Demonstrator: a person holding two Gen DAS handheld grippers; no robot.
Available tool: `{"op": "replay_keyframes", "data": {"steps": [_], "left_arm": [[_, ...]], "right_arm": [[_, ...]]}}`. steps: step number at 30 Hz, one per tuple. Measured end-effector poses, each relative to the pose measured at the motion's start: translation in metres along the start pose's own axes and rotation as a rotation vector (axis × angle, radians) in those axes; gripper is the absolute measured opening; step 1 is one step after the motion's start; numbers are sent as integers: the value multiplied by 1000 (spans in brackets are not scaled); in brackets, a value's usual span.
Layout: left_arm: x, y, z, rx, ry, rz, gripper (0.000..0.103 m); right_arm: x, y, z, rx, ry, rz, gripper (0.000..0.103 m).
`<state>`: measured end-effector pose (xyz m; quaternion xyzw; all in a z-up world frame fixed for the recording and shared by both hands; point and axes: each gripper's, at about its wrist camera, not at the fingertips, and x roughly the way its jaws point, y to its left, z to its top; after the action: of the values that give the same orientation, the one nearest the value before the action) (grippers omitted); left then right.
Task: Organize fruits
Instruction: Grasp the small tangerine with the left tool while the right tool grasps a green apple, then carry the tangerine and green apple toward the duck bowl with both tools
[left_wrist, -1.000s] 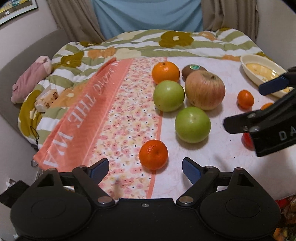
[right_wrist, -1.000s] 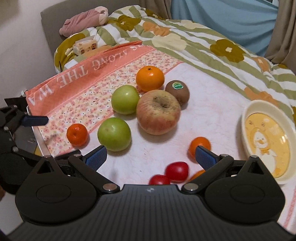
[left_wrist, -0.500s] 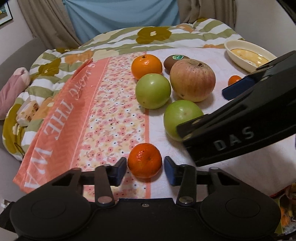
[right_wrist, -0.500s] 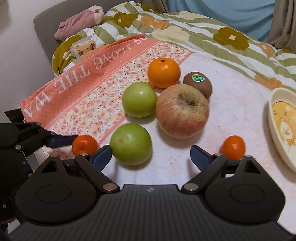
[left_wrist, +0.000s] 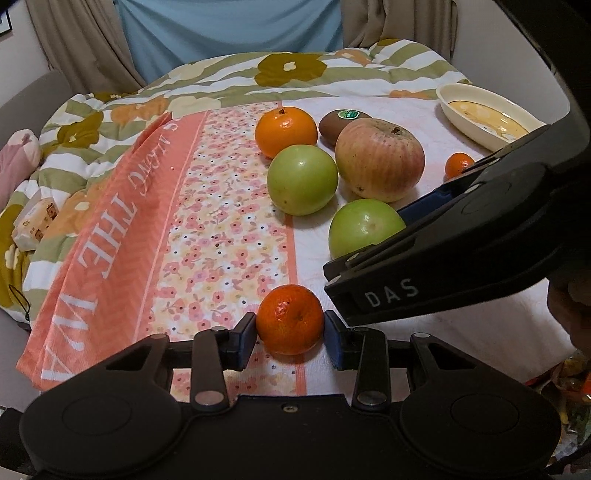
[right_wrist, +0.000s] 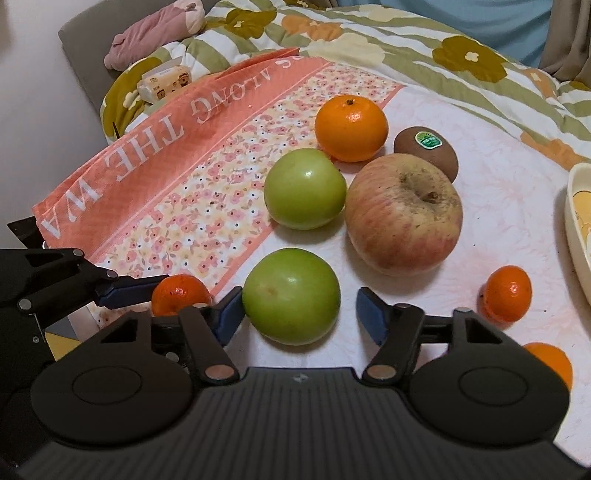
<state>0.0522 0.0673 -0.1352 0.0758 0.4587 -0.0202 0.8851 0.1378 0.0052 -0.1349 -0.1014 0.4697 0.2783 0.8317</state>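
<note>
Fruit lies scattered over a cloth-covered table (right_wrist: 491, 206), and we are taking hold of two pieces at once. Our left gripper (left_wrist: 290, 334), wide apart a second ago, has closed until both pads touch the sides of a small tangerine (left_wrist: 290, 319) that sits at the near edge of the flowered pink cloth (left_wrist: 229, 229). Whether the grip is firm we cannot tell; the tangerine still looks to be resting on the cloth.

Our right gripper (right_wrist: 298, 314) has moved forward over the nearer green apple (right_wrist: 291, 295). Its left pad touches the apple, its right pad stands just clear, so the jaws are still apart.

Beyond these sit a second green apple (right_wrist: 304, 188), a large red apple (right_wrist: 404, 214), an orange (right_wrist: 351, 127) and a kiwi (right_wrist: 426, 151) with a sticker, all close together. Another small tangerine (right_wrist: 506, 293) lies off to the right, near a cream dish (right_wrist: 576, 236) with a cartoon picture.

We judge sorting has only begun: nothing is in the dish yet, and the left gripper looks ready to lift first.
</note>
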Motion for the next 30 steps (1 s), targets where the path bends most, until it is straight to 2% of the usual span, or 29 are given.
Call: {"op": "replay_keyframes", "data": {"steps": [1, 2, 7, 15, 24, 30], "left_arm": [[0, 0, 0, 3, -1, -3, 43], [0, 1, 0, 5, -3, -7, 43], [-1, 5, -1, 5, -8, -24, 42], [-13, 20, 4, -27, -21, -21, 42], [-57, 28, 36, -43, -79, -35, 42], [-79, 19, 71, -1, -133, -62, 42]], "right_arm": [[1, 0, 0, 3, 3, 7, 71], [1, 1, 0, 3, 1, 16, 70], [1, 5, -1, -5, -5, -2, 69], [-15, 7, -1, 53, -18, -14, 69], [-78, -4, 10, 172, -109, -57, 69], [-127, -29, 19, 251, -199, -113, 69]]}}
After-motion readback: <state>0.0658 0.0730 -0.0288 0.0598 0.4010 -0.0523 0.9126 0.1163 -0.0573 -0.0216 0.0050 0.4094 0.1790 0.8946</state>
